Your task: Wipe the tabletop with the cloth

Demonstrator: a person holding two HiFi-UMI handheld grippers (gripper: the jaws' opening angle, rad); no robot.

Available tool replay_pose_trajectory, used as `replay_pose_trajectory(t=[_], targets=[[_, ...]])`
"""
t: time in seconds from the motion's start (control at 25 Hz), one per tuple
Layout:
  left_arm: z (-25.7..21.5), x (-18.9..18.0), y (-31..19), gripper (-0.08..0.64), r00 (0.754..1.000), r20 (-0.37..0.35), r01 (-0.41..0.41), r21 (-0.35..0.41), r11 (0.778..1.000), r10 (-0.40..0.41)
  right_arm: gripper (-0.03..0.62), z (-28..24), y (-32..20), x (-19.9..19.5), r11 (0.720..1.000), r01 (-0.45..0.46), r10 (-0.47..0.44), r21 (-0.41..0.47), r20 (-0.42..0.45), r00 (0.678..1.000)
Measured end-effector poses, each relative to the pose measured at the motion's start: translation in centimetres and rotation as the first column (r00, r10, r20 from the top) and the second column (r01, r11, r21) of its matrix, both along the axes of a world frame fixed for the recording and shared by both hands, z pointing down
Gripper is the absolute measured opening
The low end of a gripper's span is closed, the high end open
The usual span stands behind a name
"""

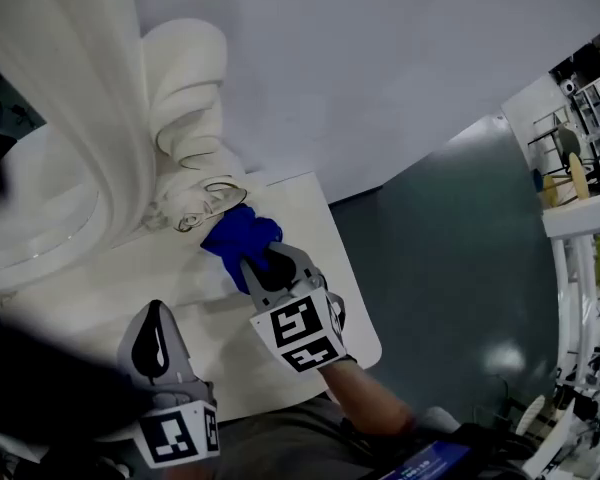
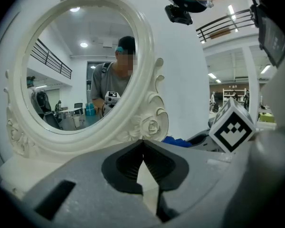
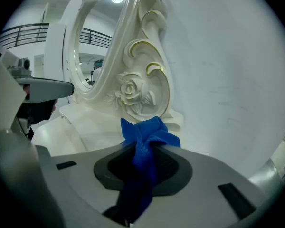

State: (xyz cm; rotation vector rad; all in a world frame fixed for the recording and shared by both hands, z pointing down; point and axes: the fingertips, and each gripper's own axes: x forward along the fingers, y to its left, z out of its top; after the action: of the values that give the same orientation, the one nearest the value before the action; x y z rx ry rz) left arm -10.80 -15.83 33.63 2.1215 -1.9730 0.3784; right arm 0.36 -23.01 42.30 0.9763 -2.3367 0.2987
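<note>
A blue cloth (image 1: 238,233) lies bunched on the white tabletop (image 1: 302,206), right at the foot of an ornate white mirror (image 1: 185,88). My right gripper (image 1: 261,265) is shut on the cloth (image 3: 150,131), which sticks out in front of the jaws and touches the table just before the mirror's carved base (image 3: 133,87). My left gripper (image 1: 157,318) hovers over the table's near left part, apart from the cloth. In the left gripper view its jaws (image 2: 143,145) meet at the tips with nothing between them, and a bit of the cloth (image 2: 176,140) shows to the right.
The mirror (image 2: 80,65) stands at the back of the table against a white wall (image 1: 380,58). The table's rounded right edge (image 1: 365,313) drops to a grey-green floor (image 1: 450,258). White railings (image 1: 580,268) stand far right. A person's reflection shows in the mirror glass.
</note>
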Motion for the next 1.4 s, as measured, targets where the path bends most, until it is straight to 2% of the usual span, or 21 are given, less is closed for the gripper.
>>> replay_pose_trajectory(t=[0.24,0.52,0.72,0.88,1.08,1.28,1.4], targets=[[-0.7,3.3,-0.9,0.015,0.998,0.022,-0.054,0.011,0.998,0.053,0.087,-0.2,-0.9,4.9,0.995,-0.096,0.096,0.008,0.0,0.995],[-1.9,8.7,-1.1,0.015,0.995,0.024,-0.101,0.067,0.993,0.099,0.087,-1.3,-1.2,13.7,0.973,-0.226,0.227,0.049,-0.019,0.974],[-3.0,9.5,-1.1,0.015,0.993,0.012,-0.12,0.126,0.985,0.119,0.087,-3.8,-1.0,15.7,0.958,-0.262,0.266,0.114,-0.028,0.963],[-3.2,8.1,0.2,0.015,0.995,0.01,-0.104,0.134,0.986,0.103,0.087,-5.6,-0.3,14.1,0.959,-0.234,0.242,0.163,-0.033,0.97],[-3.7,3.4,1.2,0.015,0.999,-0.008,-0.041,0.138,0.99,0.042,0.087,-6.8,-0.4,8.5,0.967,-0.17,0.179,0.189,-0.03,0.983],[-6.3,1.6,5.7,0.015,0.997,-0.008,0.075,0.142,0.987,-0.074,0.087,-8.7,2.9,4.7,0.983,-0.04,0.044,0.178,-0.02,0.999],[-6.2,-1.1,9.0,0.015,0.991,-0.006,0.137,0.126,0.983,-0.137,0.087,-8.5,5.5,0.8,0.985,0.038,-0.035,0.166,-0.022,0.999]])
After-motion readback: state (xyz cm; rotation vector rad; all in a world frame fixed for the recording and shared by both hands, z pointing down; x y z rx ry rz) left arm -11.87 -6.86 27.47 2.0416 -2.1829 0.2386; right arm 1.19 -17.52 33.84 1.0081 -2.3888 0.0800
